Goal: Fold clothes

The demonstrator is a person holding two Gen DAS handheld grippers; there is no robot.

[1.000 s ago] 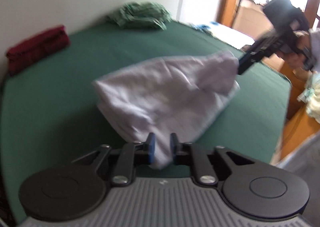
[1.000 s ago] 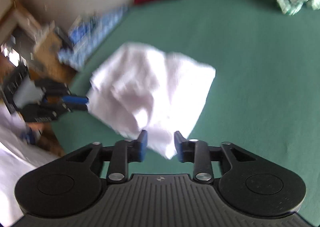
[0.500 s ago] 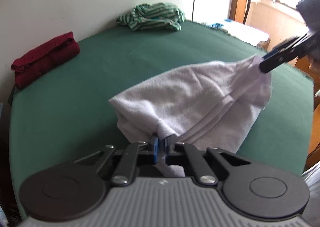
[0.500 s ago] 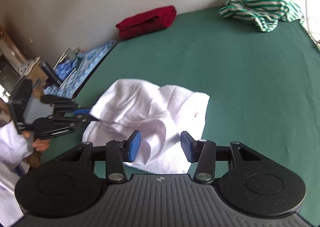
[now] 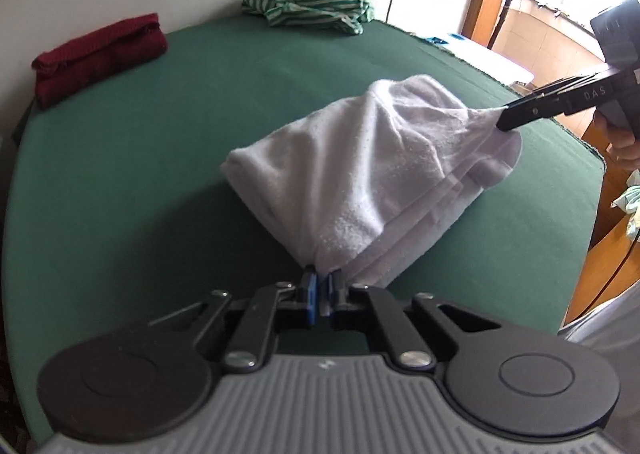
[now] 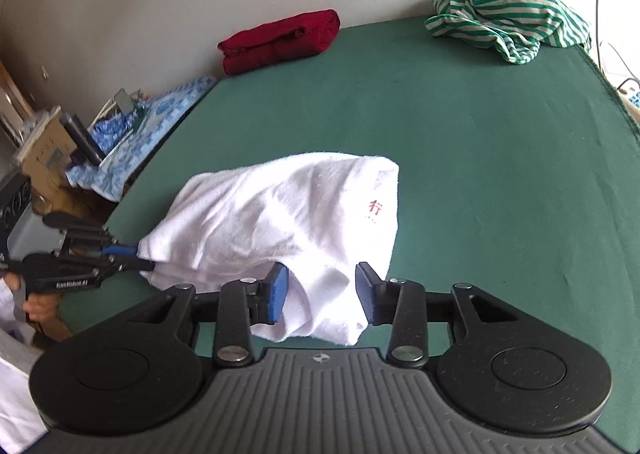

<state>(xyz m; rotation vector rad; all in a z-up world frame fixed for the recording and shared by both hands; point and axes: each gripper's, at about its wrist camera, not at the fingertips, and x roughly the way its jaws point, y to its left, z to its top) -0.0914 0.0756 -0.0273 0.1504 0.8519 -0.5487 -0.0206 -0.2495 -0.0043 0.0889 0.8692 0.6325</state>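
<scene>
On the green counter (image 5: 160,142), the left gripper (image 5: 320,292) pinches the white garment (image 5: 360,174) at centre frame; the right gripper (image 6: 322,290) gapes around a corner.

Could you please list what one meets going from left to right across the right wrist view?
Left tongs → red folded cloth → white garment → green striped garment.

A white terry garment (image 5: 372,170), loosely folded and rumpled, lies on the near part of the green desk (image 6: 500,158), one corner lifted. A small red mark (image 6: 375,207) shows on its far right part.
</scene>
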